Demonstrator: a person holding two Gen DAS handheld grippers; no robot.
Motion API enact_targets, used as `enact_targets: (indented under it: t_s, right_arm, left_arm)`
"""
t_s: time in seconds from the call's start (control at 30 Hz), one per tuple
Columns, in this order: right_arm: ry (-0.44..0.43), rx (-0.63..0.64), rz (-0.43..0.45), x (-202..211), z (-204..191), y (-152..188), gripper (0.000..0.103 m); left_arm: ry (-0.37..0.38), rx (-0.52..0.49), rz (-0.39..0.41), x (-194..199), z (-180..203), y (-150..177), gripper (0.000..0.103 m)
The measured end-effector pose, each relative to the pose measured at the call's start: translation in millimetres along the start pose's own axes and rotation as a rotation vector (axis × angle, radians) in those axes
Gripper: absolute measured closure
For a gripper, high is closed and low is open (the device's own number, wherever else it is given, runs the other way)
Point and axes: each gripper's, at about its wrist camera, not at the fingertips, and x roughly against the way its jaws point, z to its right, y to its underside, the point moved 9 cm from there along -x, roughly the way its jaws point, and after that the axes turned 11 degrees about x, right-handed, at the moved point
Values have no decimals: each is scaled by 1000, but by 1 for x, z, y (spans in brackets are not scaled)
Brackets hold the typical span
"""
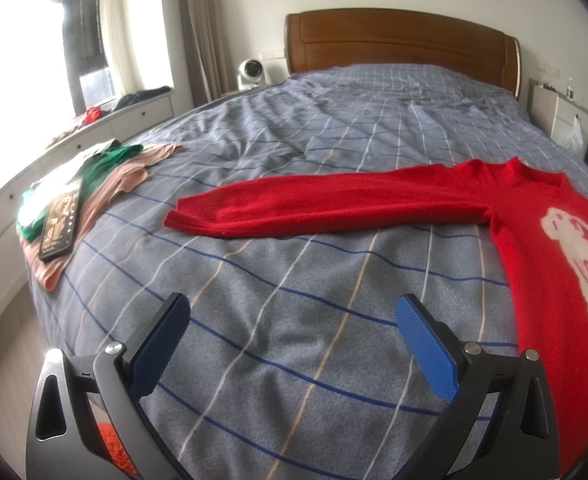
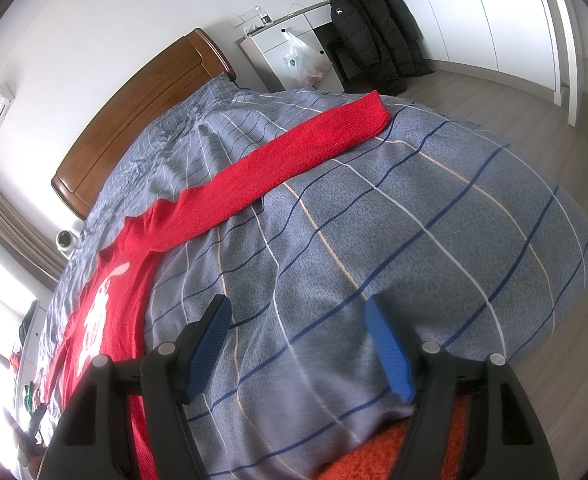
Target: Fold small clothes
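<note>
The red sweater (image 1: 541,216) is spread flat on the bed cover (image 1: 294,280), both sleeves stretched outward. It lies ahead and right of the left gripper (image 1: 294,340), ahead and left of the right gripper (image 2: 297,344). Both are held spread, with nothing pinched. Folding seems not yet started; probably each sleeve cuff must be reached and pinched first.

Your red sweater (image 1: 541,216) lies flat and face up on the grey checked bedspread (image 1: 294,280), a white animal figure (image 1: 577,252) on its chest. One sleeve stretches straight out toward nine o'clock, the other (image 2: 294,152) toward two o'clock.
</note>
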Motion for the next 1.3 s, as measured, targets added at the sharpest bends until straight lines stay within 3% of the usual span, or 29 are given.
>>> enact_targets:
  t_s: [1.3]
  right_arm:
    - [4, -2, -9, 0, 1, 1, 34]
  left_arm:
    - [-1, 5, 5, 0, -1, -1, 0]
